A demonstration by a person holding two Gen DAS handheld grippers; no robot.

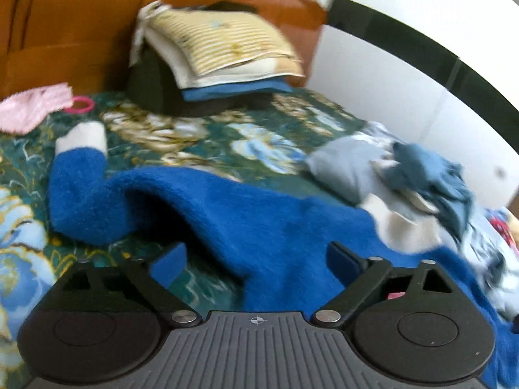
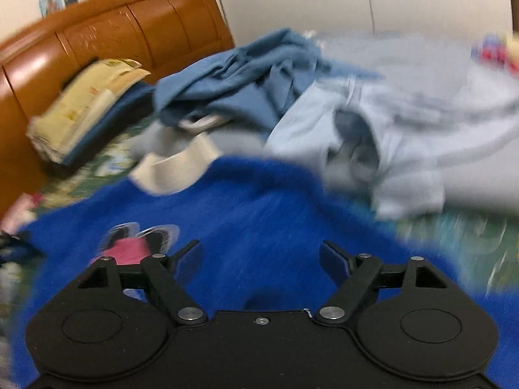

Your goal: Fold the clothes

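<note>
Bedspread (image 1: 19, 259) with flowers fills the frame under your blue fuzzy sweater (image 1: 259, 227), spread across the middle. Folded clothes (image 1: 220, 52) sit stacked in the upper middle. Your left gripper (image 1: 259, 259) and right gripper (image 2: 261, 257) hang wide open, holding nothing.

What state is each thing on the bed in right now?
Left hand-held gripper: open, empty.
Right hand-held gripper: open, empty.
Fuzzy royal-blue sweater: spread out, unfolded.
Grey-blue and pale-blue clothes heap: crumpled.
Striped yellow-topped clothes stack: folded.
</note>
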